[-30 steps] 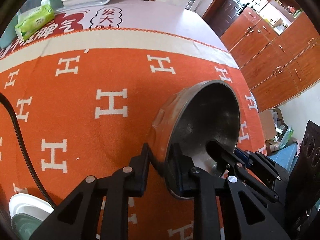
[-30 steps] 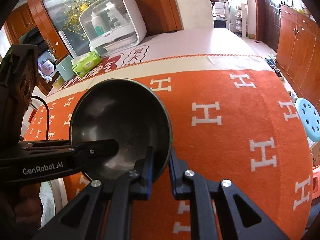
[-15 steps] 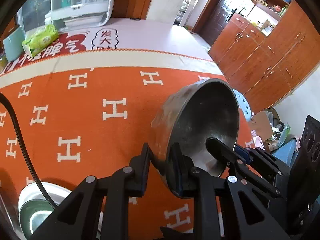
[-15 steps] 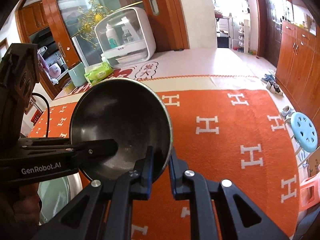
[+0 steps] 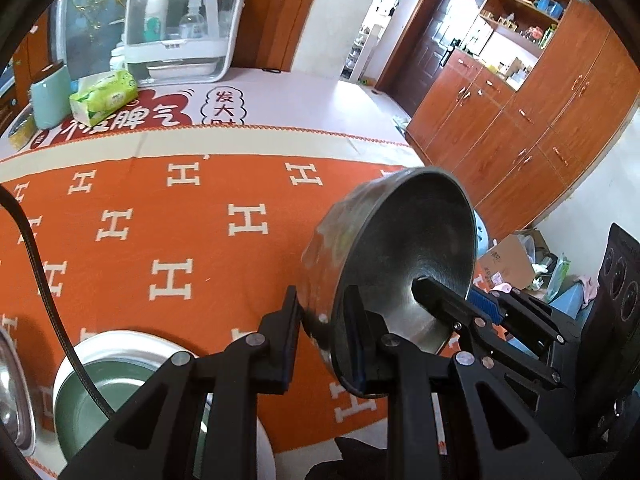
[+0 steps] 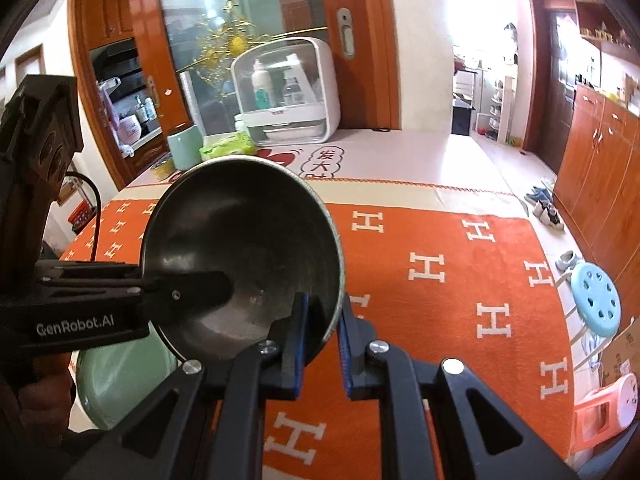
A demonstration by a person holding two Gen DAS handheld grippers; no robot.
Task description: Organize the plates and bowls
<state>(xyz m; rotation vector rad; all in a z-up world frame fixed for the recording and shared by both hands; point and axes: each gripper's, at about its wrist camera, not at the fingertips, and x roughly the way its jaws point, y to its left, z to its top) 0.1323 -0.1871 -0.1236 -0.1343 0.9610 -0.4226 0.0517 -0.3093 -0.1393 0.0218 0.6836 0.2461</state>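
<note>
Two grippers, left gripper (image 5: 322, 336) and right gripper (image 6: 322, 340), clamp one tilted, dull steel bowl (image 6: 240, 252).

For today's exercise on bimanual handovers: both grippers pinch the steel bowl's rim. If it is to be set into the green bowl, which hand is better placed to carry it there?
Probably left. The green bowl lies just beside the left gripper; the right gripper holds the steel bowl on the side away from it.
</note>
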